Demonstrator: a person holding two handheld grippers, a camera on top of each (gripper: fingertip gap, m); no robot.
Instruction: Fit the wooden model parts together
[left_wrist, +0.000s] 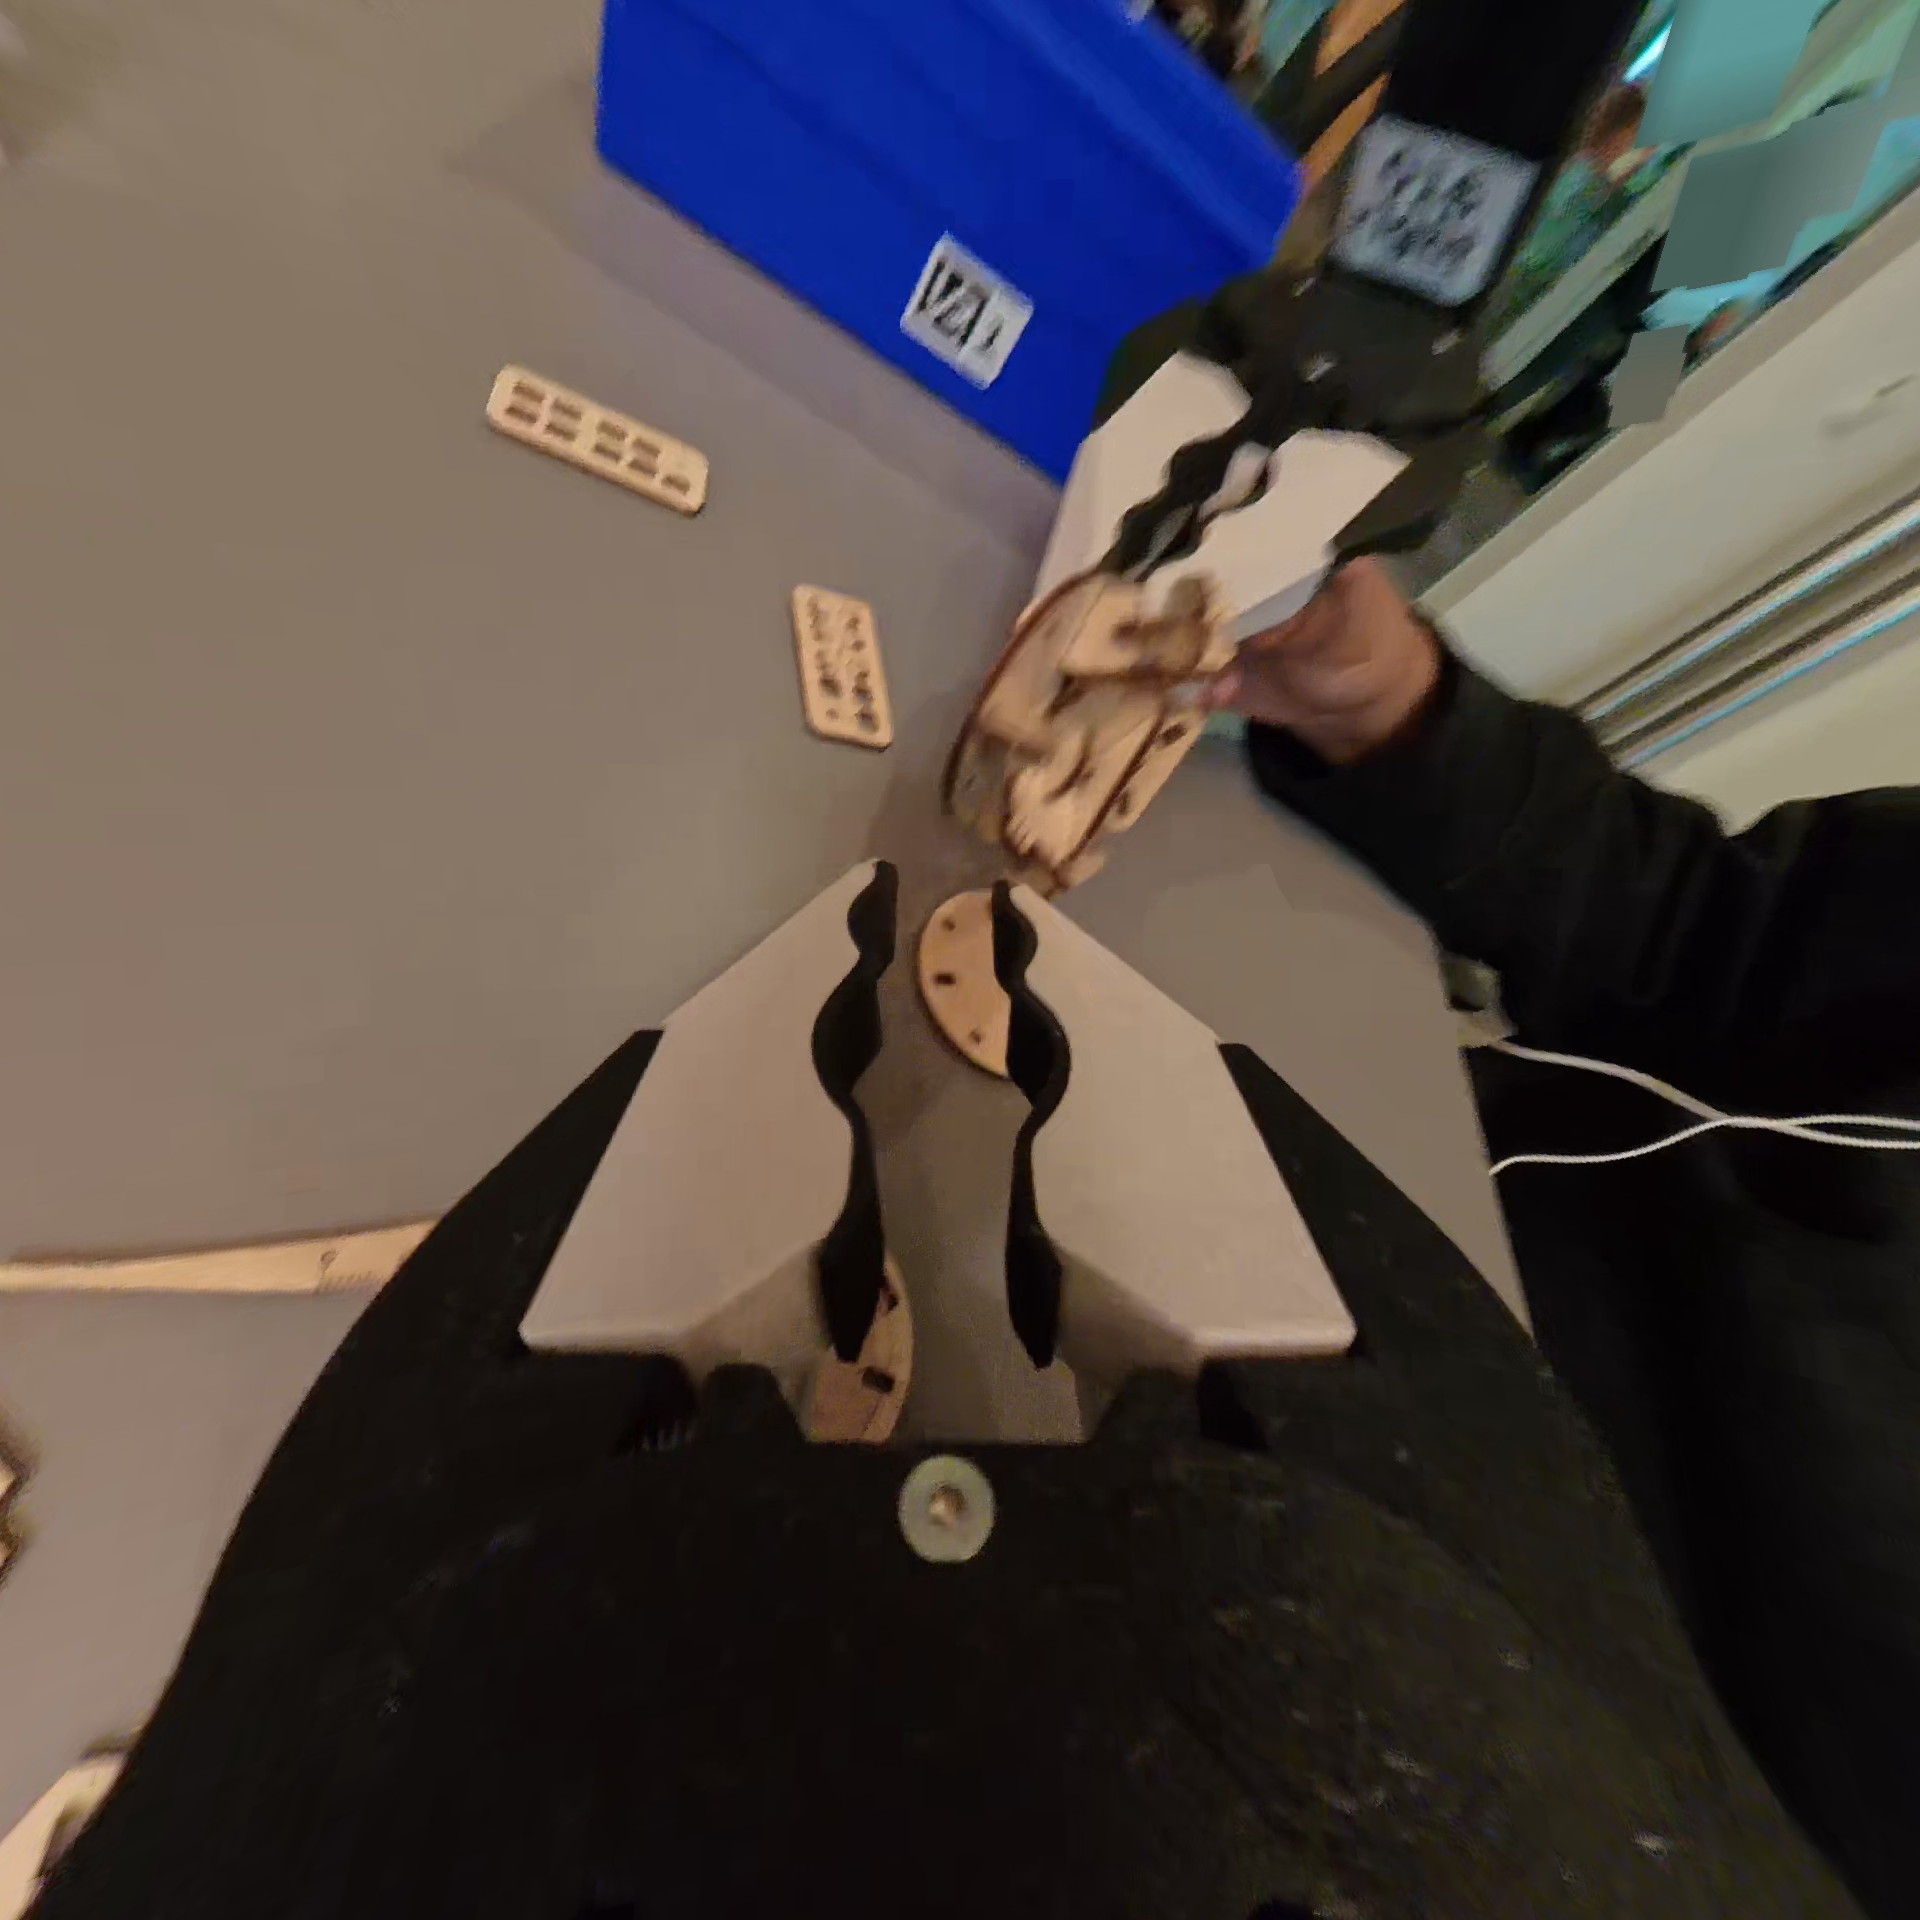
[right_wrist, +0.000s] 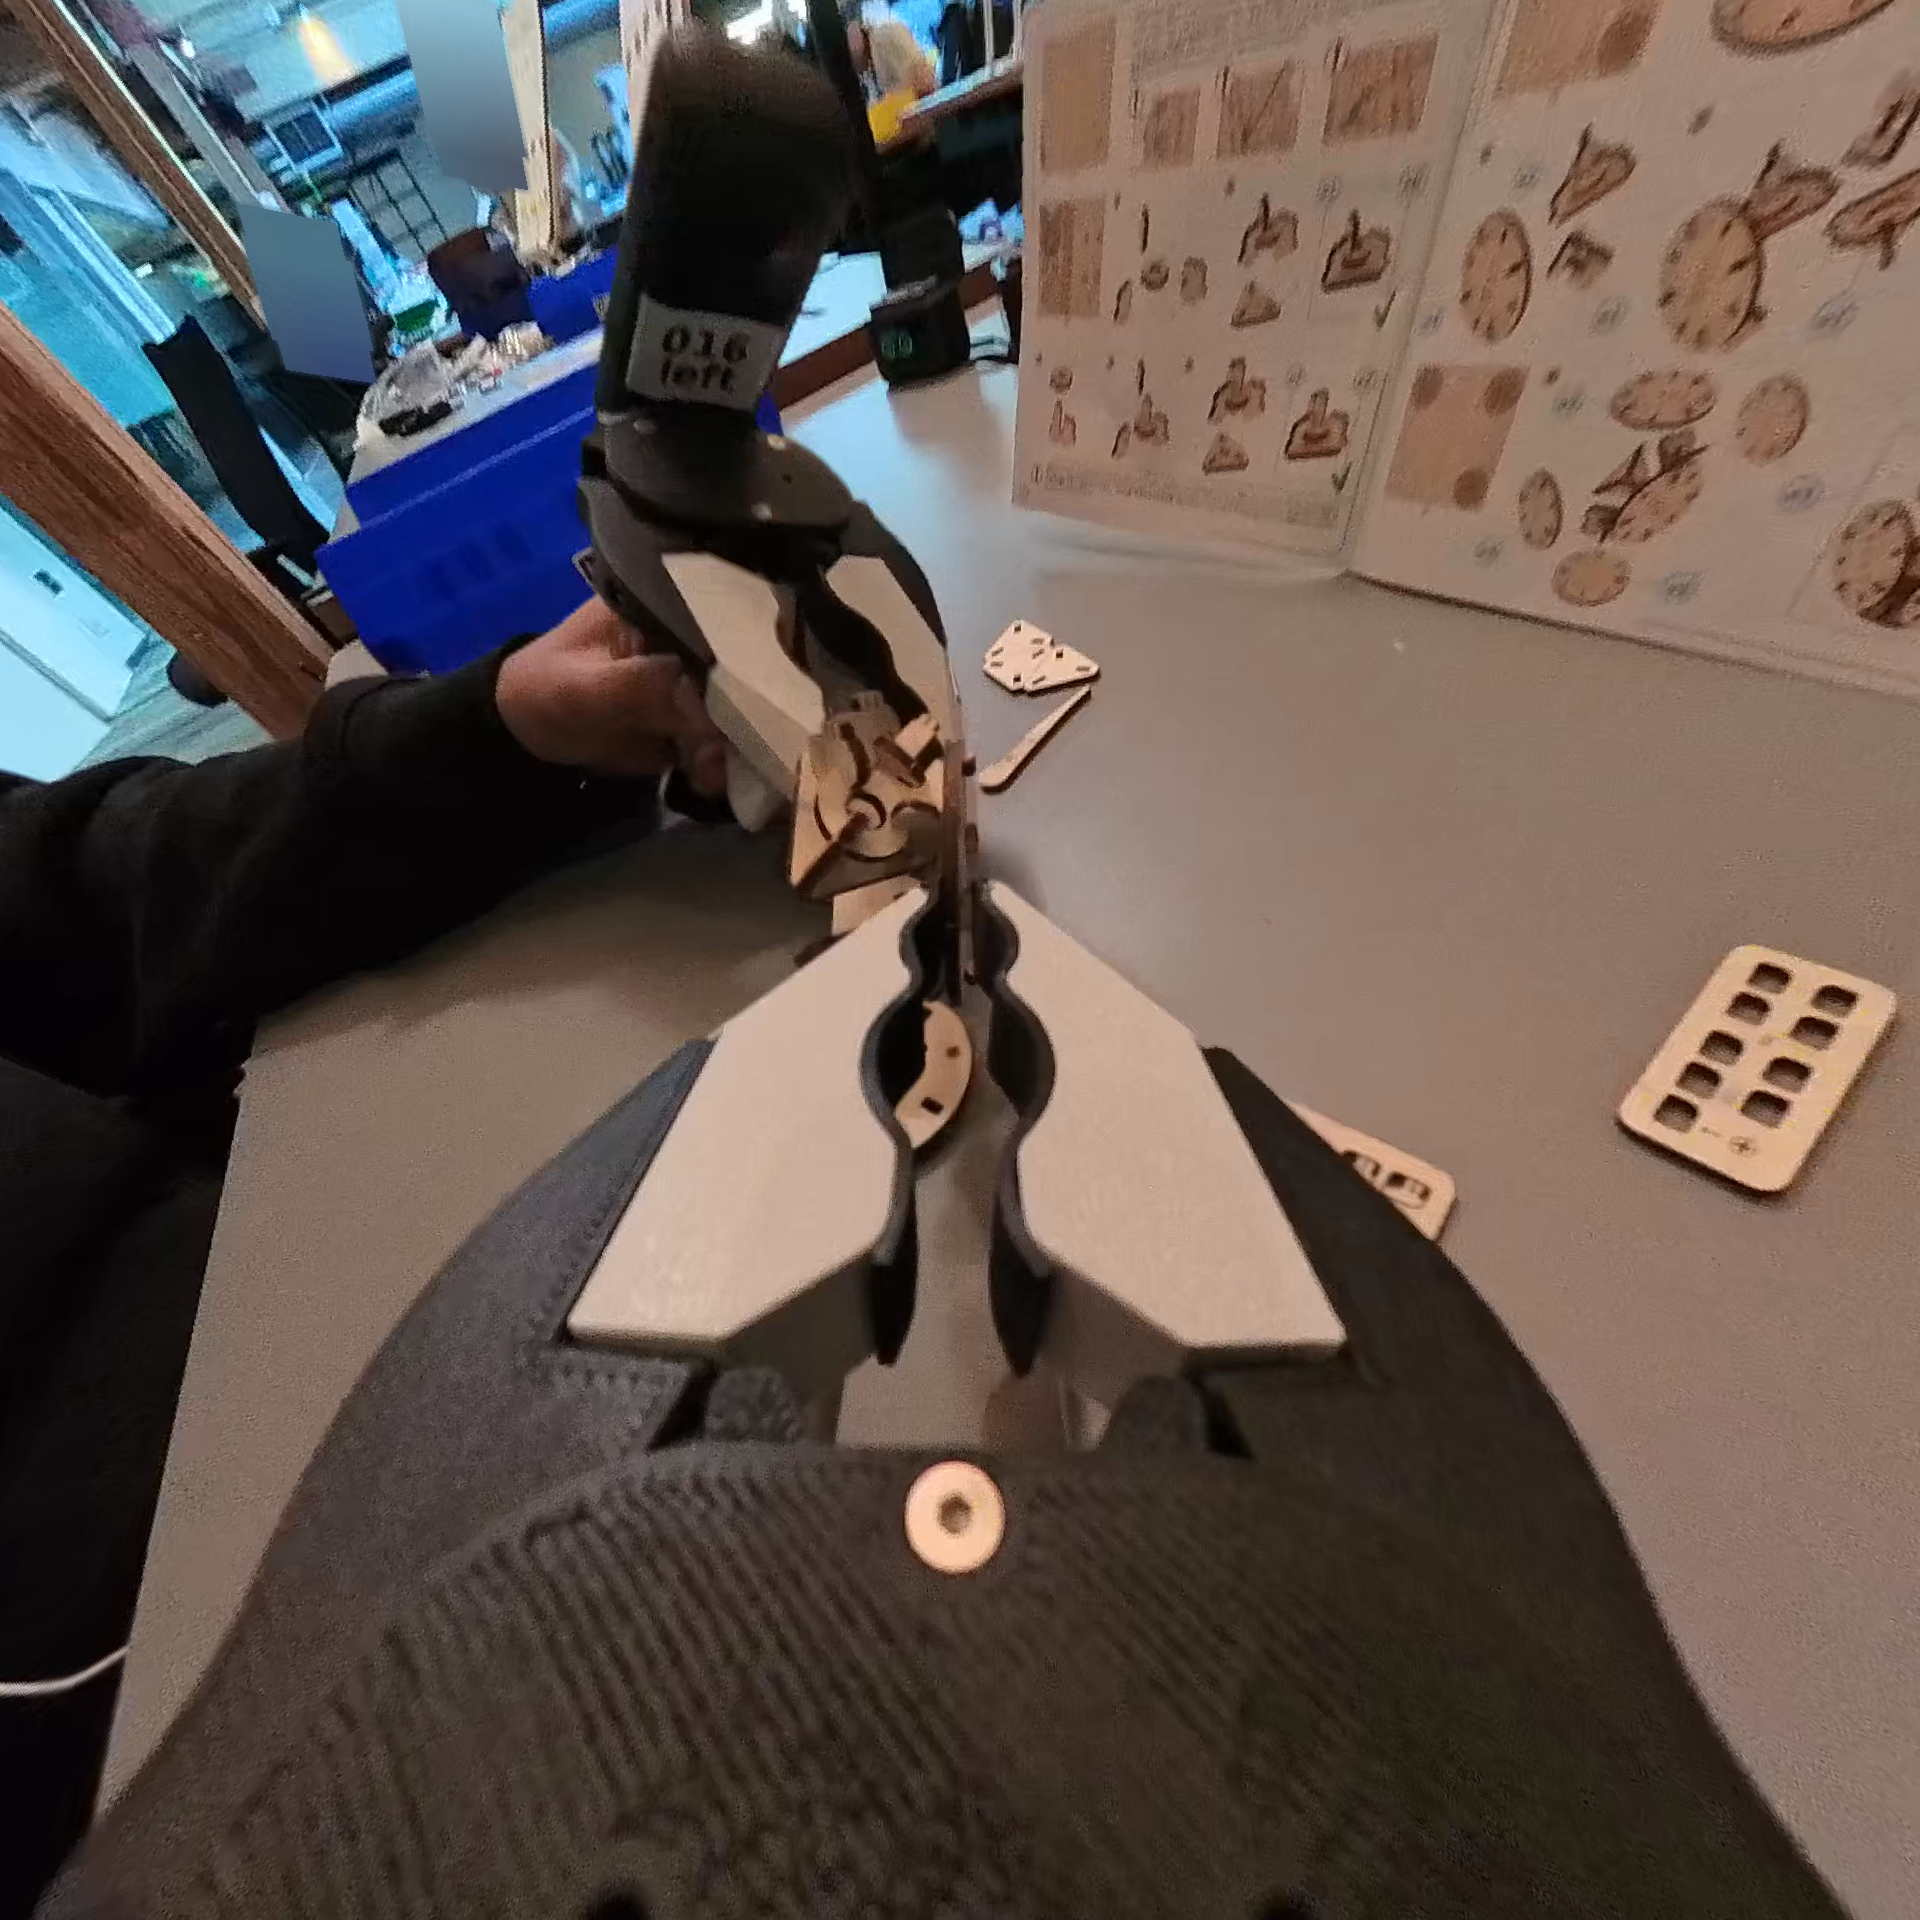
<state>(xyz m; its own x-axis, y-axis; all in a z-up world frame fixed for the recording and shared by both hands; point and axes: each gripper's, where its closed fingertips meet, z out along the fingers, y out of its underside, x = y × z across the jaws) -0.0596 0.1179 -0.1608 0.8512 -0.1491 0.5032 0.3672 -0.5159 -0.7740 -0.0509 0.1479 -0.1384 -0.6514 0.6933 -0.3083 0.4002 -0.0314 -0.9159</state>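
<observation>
The right gripper pinches the thin disc edge of a pale plywood gear assembly, held above the grey table. The left gripper stands spread, apparently bare, over a flat semicircular wooden piece lying on that table.

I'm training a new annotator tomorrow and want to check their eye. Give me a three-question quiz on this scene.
1. True or false: the right gripper has its fingers closed on a thin plate of the wooden model.
2. What colour is the bin at the far side of the table? A red, B blue, C green.
3. Fill in: the flat wooden piece seen between the left gripper's parted fingers has the shape of a ____-disc.

Key: 1 true; 2 B; 3 half.
</observation>
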